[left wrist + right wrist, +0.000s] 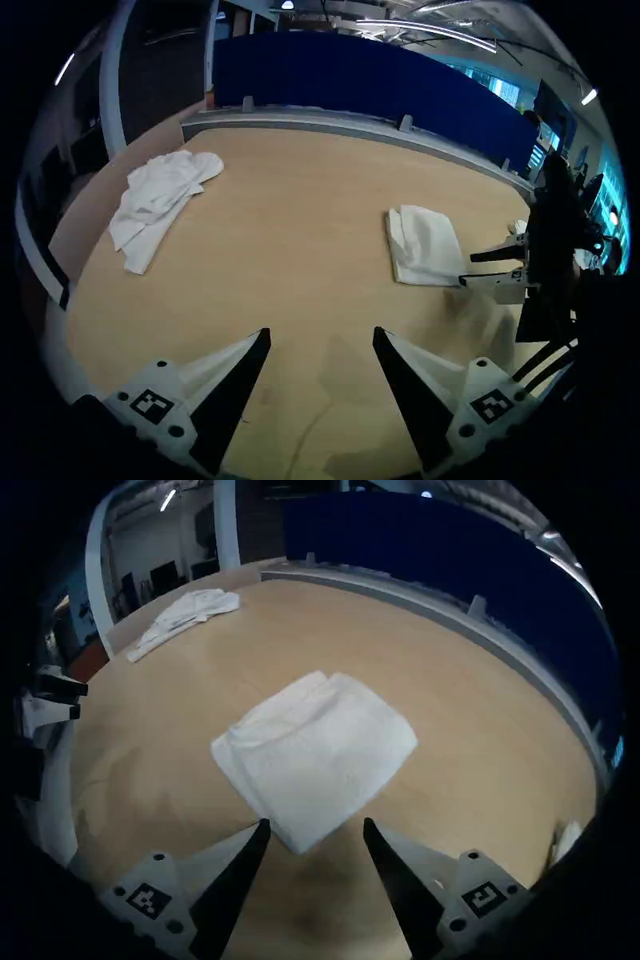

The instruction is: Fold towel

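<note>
Folding looks largely done for one towel (pixel 316 756): it lies as a neat, layered rectangle toward the middle of the table (pixel 480 744). A second, crumpled towel (pixel 156 204) lies near the table's far left edge and seems yet to be folded. The right gripper (pixel 315 822) sits low at the folded towel's near corner, its fingers apart with that corner poking between them, not pressed on it. The left gripper (pixel 320 330) hangs well back over bare wood near the front edge, fingers spread, holding nothing.
</note>
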A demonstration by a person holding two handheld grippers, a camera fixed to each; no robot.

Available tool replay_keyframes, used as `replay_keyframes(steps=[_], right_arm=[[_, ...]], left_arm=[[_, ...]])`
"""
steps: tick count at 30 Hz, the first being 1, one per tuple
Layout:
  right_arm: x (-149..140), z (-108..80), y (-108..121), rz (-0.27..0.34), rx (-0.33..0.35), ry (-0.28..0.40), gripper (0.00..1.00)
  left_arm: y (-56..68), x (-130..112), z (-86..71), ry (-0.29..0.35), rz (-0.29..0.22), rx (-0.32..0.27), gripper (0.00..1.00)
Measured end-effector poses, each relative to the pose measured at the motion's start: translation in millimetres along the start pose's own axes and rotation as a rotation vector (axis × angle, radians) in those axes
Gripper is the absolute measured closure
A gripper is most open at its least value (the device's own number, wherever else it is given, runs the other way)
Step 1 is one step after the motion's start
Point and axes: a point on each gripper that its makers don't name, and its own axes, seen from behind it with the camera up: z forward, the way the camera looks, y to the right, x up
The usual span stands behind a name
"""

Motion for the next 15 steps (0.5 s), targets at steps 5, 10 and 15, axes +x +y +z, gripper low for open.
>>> replay_keyframes(steps=[5,10,15], right_arm=[[-7.7,3.8,-3.9,0.002,0.003,-0.016,0.24],[-12.3,6.9,-8.2,0.008,0.009,-0.026,0.40],[-14.7,9.6,-8.2,0.022,0.008,-0.030,0.59]], left_arm=[[2.2,0.7,1.0,-0.001,0.002,-0.002,0.05],[2.3,1.4,2.3,-0.001,0.000,-0.002,0.05],[0.7,1.4,3.5,-0.001,0.001,0.000,0.05]])
